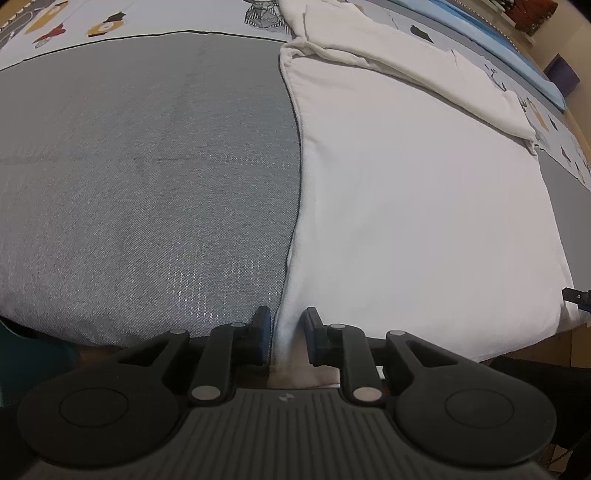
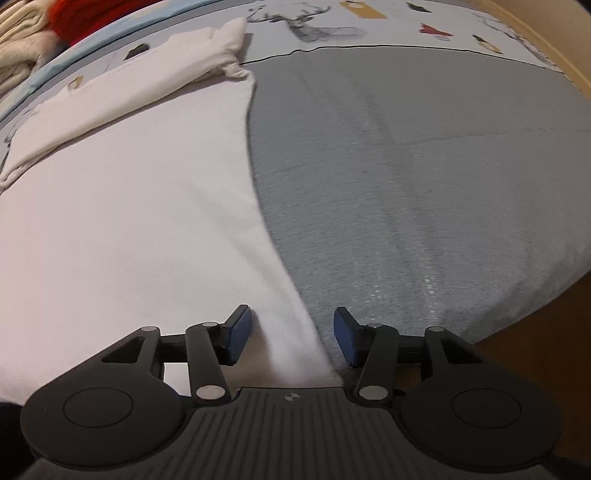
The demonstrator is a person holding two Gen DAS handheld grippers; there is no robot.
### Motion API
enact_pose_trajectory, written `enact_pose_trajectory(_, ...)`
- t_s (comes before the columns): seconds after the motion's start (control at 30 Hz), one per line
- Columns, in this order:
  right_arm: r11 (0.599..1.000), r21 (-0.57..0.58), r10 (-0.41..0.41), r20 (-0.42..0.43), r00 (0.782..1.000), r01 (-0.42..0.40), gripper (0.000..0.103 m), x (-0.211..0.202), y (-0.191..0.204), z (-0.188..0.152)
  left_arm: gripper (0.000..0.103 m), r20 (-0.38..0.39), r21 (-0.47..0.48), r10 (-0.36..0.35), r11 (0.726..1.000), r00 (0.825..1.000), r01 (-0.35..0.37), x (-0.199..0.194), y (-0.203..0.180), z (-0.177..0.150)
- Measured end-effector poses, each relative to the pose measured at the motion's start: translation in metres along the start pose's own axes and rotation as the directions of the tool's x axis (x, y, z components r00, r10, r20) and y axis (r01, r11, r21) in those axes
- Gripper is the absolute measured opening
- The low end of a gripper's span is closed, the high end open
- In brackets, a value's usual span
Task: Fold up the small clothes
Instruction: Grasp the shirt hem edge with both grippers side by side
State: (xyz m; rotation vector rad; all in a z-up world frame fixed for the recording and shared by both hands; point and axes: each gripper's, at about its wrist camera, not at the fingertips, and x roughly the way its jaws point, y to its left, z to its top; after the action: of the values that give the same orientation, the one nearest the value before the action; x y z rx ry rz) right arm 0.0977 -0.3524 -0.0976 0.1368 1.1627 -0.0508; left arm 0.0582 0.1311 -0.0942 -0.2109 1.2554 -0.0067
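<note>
A white garment [image 1: 406, 203] lies flat on a grey cloth surface [image 1: 147, 184], with a folded-over part [image 1: 406, 62] along its far side. My left gripper [image 1: 288, 332] points steeply down at the garment's near left corner, and a raised ridge of white cloth is pinched between its blue pads [image 1: 263, 332]. In the right wrist view the same garment [image 2: 129, 221] spreads to the left of the grey surface [image 2: 406, 184]. My right gripper [image 2: 291, 332] stands open over the near right corner. The cloth edge lies flat between its fingers [image 2: 240, 332] and touches neither pad.
A patterned sheet with deer and small figures [image 2: 314, 26] borders the grey surface at the back. A pile of red and cream clothes [image 2: 44, 26] sits at the far left beyond a blue strip [image 1: 517, 48]. The bed's edge and brown floor [image 2: 535, 350] lie near right.
</note>
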Motion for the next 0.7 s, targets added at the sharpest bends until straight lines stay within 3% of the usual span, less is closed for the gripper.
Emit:
enact_pose_trajectory(0.13,1.000,-0.023,0.005,-0.004,1.000,-0.006,0.054,0.000,0.005,-0.001,0.022,0.002,0.016,0.009,1.000,1.000,-0.009,0.001,-0.007,-0.001)
enact_pose_trajectory(0.2,1.000,-0.026,0.017,-0.004,1.000,-0.017,0.048,-0.001,0.005,-0.002,0.022,0.006,0.027,0.013,1.000,1.000,-0.014,0.000,-0.009,-0.002)
enact_pose_trajectory(0.23,0.999,-0.029,0.022,-0.003,1.000,-0.022,0.041,-0.001,0.005,-0.001,0.019,0.008,0.034,0.015,0.999,1.000,-0.015,0.000,-0.009,-0.002)
enact_pose_trajectory(0.27,0.999,-0.025,0.030,-0.001,1.000,-0.030,0.034,-0.002,0.004,-0.002,0.009,0.012,0.042,0.018,0.999,1.000,-0.019,-0.001,-0.010,-0.003)
enact_pose_trajectory(0.33,0.997,0.028,0.067,-0.004,0.998,-0.067,0.007,-0.004,-0.005,-0.001,0.004,0.013,0.056,0.009,0.998,1.000,-0.010,-0.002,-0.010,-0.003)
enact_pose_trajectory(0.47,0.981,0.157,0.120,-0.004,0.993,-0.118,0.007,-0.007,-0.025,-0.001,0.005,-0.001,0.033,-0.011,0.999,1.000,0.011,-0.004,-0.006,-0.004)
enact_pose_trajectory(0.7,0.989,0.107,0.108,-0.031,0.994,-0.105,0.014,-0.007,-0.023,-0.006,0.012,-0.048,0.065,-0.009,0.998,0.999,0.013,0.000,-0.010,-0.011)
